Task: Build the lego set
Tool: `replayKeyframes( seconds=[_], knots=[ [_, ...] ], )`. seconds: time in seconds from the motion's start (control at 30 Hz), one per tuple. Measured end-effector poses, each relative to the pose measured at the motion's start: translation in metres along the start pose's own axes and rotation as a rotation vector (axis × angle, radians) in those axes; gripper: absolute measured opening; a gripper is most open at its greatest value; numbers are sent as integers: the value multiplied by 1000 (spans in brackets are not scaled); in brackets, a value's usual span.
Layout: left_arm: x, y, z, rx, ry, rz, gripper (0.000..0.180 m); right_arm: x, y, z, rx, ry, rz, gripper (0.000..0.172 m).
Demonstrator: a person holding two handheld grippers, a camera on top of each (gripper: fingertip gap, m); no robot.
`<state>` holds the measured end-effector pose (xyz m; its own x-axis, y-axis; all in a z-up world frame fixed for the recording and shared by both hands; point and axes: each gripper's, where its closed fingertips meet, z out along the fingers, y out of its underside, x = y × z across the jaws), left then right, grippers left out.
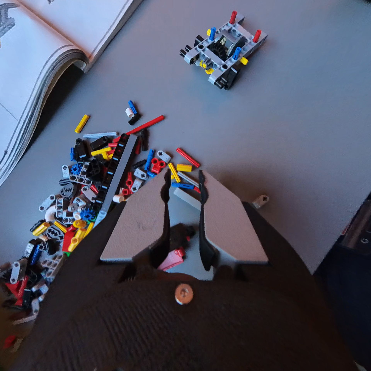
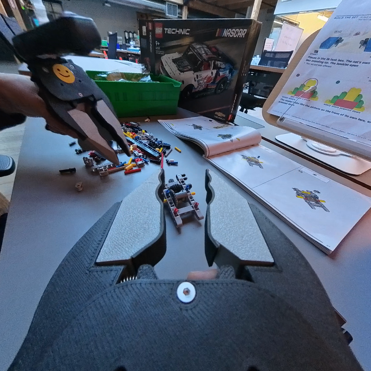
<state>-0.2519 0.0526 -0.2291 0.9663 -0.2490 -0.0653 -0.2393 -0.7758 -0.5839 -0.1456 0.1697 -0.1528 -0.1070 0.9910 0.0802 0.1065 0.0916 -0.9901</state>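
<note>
With its jaws narrowly spread over a short blue plastic pin [image 1: 183,185] lying among loose pieces on the grey surface [image 1: 281,130], the left gripper [image 1: 183,176] risked pinching neighbouring pins too, while the right gripper [image 2: 183,172] hovered open-jawed above the small grey beam-and-gear assembly [image 2: 181,197].

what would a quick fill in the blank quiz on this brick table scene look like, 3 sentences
1. The bin behind the pile of loose pieces is coloured ____.
2. The left gripper points its tips down at the ____ of loose pieces.
3. The small grey assembly on the table shows between the fingers of the ____ gripper.

Missing words: green; pile; right
</note>
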Motion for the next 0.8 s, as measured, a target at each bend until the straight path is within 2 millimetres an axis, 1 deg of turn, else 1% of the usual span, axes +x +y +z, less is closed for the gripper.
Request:
replayKeyframes(
  seconds=[0.13,0.23,0.33,0.53,0.6,0.67,0.73,0.8],
  knots=[
    [3,2,10,-50,2,47,26,-2,-2,0,6,-10,-7,37],
    [1,6,16,-83,-9,62,26,-4,-3,-1,9,-14,-19,37],
    [0,4,18,-75,0,61,19,-6,-4,-1,11,-19,-18,37],
    [0,0,20,-61,2,102,16,-8,-3,-2,9,-30,-9,36],
    [-2,-6,15,-26,-43,151,14,-10,-3,-2,8,-33,-5,35],
    [-4,-19,4,33,-112,228,13,-14,-1,-2,-2,-56,17,31],
    [10,-40,-8,159,-133,356,13,-21,3,-1,-21,-104,73,29],
    [22,-61,-16,267,-182,438,13,-30,4,0,-34,-157,151,25]
  ],
)
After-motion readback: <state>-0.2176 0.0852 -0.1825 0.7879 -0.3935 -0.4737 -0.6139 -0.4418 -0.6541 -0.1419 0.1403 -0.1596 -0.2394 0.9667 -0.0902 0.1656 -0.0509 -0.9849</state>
